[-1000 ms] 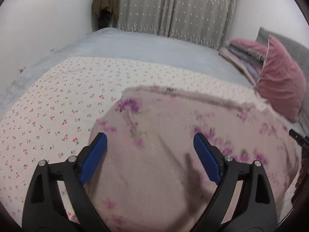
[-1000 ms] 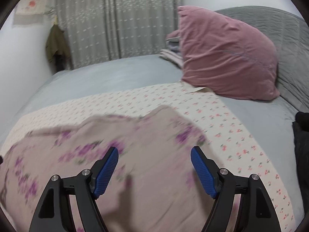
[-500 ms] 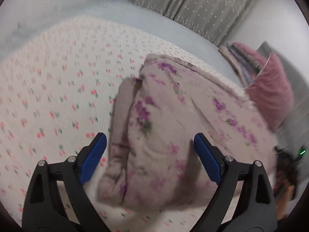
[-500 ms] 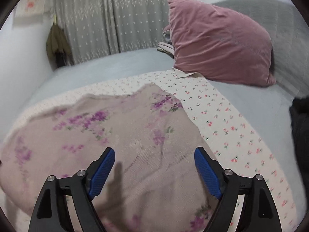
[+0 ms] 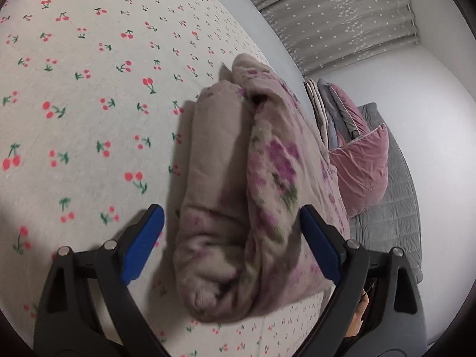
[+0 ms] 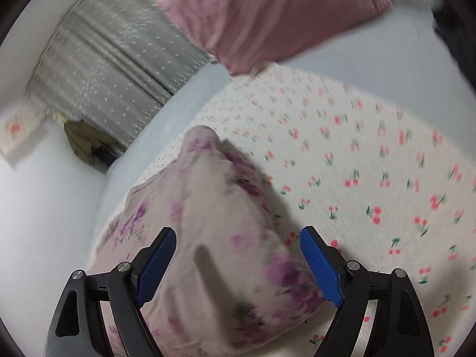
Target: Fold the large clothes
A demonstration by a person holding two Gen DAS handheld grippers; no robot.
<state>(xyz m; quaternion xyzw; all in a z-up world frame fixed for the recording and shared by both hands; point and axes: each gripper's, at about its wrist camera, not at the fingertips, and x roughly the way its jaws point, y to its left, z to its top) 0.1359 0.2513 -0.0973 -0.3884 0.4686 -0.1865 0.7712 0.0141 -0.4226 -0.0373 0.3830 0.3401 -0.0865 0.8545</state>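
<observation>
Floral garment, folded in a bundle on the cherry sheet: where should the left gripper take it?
Grip the floral garment at its rounded near end, coming straight in from the left gripper side; the open fingers already straddle the stacked layers there.

Home bedroom: bed point(image 5: 74, 125), pillow point(image 6: 267, 15), curtains point(image 5: 342, 15).

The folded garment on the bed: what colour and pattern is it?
The folded garment is dusty pink with purple flowers, clearest in the left wrist view.
</observation>
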